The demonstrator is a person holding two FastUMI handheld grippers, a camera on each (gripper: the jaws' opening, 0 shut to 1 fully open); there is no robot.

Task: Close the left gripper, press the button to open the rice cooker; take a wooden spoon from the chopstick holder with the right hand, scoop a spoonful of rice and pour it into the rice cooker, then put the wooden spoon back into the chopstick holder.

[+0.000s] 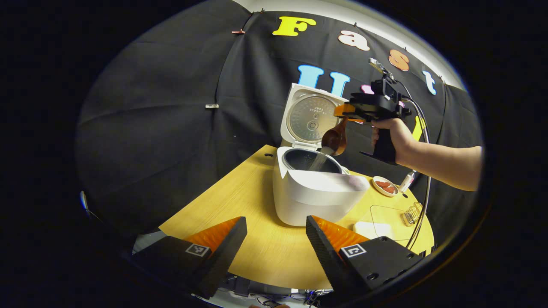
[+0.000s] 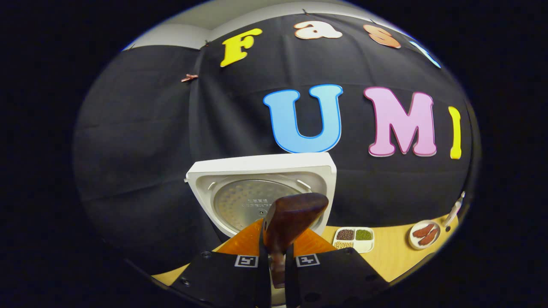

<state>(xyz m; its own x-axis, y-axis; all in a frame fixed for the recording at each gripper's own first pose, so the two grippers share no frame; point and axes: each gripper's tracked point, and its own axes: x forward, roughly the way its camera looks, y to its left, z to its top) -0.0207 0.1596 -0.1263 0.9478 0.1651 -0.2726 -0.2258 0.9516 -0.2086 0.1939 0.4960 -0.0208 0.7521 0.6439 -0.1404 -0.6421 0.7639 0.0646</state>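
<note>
Wooden spoon [image 2: 284,222] | clenched in right gripper [image 2: 277,261], apparently spilling rice | left gripper [image 1: 276,233] released

Light wooden table [image 1: 257,239] w/ white rice cooker [image 1: 314,196], small round dish [image 1: 384,186], divided white tray [image 2: 354,239] placed on it.

The right gripper [image 2: 277,256] has both fingers pressed on the handle of the wooden spoon [image 2: 291,218]. Just behind the spoon the rice cooker lid [image 2: 257,171] stands open. Right of the lid, a divided dish [image 2: 354,238] and a small plate [image 2: 424,234] lie on the table [image 2: 394,252].
</note>
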